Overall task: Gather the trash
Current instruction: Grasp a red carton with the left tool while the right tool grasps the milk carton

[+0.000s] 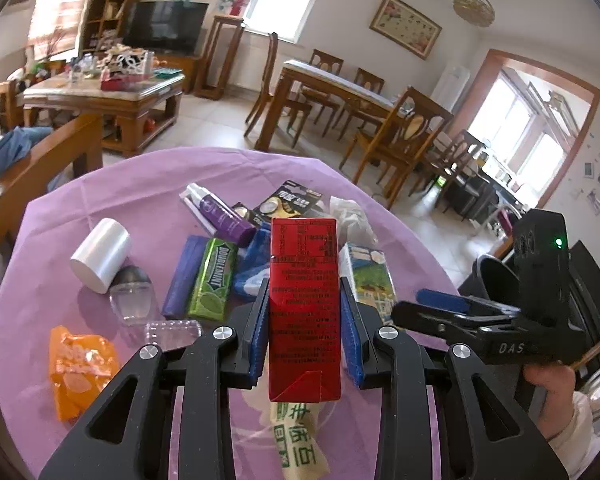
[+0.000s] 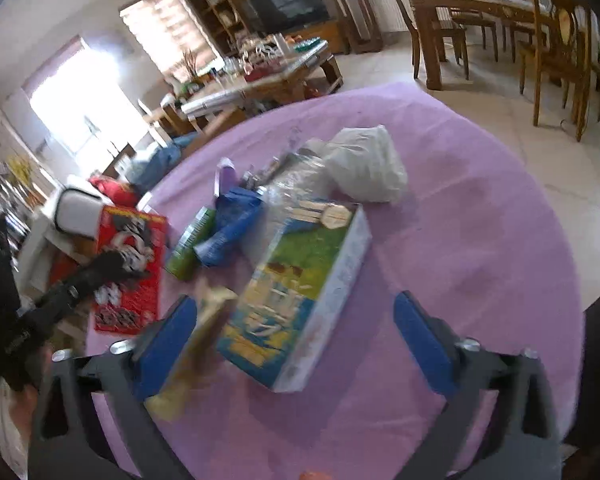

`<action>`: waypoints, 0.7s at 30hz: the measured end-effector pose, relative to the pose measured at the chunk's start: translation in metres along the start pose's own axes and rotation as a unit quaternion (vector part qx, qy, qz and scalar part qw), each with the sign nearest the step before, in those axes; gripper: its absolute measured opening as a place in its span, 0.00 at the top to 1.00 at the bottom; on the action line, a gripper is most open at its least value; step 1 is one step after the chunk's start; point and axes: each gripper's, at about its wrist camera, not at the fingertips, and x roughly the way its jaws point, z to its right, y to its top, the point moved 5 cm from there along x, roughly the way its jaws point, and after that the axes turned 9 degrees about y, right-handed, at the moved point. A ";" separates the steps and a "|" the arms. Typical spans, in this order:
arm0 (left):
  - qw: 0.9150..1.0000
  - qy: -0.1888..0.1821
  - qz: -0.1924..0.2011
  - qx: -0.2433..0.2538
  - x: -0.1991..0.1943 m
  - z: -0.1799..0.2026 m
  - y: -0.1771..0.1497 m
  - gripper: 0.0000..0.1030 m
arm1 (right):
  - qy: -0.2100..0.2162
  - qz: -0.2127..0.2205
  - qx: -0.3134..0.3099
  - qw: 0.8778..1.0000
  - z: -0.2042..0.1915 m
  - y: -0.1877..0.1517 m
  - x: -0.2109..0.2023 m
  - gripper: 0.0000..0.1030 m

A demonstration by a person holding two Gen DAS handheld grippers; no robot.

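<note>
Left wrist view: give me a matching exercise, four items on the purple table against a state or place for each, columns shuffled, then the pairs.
Items:
1. red carton
2. Doublemint pack
3. orange wrapper
4. white cylinder

States:
A. lying on its side at the table's left
B. clamped between the left tongs
C. flat, green, beside a purple pack
D. crumpled near the front-left edge

Pairs: 1-B, 2-C, 3-D, 4-A

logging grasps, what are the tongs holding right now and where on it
The left tongs grip the red carton by its two narrow sides, near its lower half. The right tongs are open and hold nothing.
</note>
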 end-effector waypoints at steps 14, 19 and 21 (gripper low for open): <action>1.000 0.004 0.000 -0.003 -0.004 -0.001 -0.008 0.70 | -0.083 -0.015 -0.050 0.995 0.003 0.000 0.013 0.52; 1.000 -0.003 0.002 0.007 -0.007 0.014 -0.010 0.70 | -0.081 -0.011 -0.041 0.996 0.026 -0.010 -0.014 0.54; 1.000 -0.006 0.002 0.012 -0.007 0.021 -0.010 0.70 | -0.075 -0.004 -0.039 0.996 0.034 -0.016 -0.027 0.54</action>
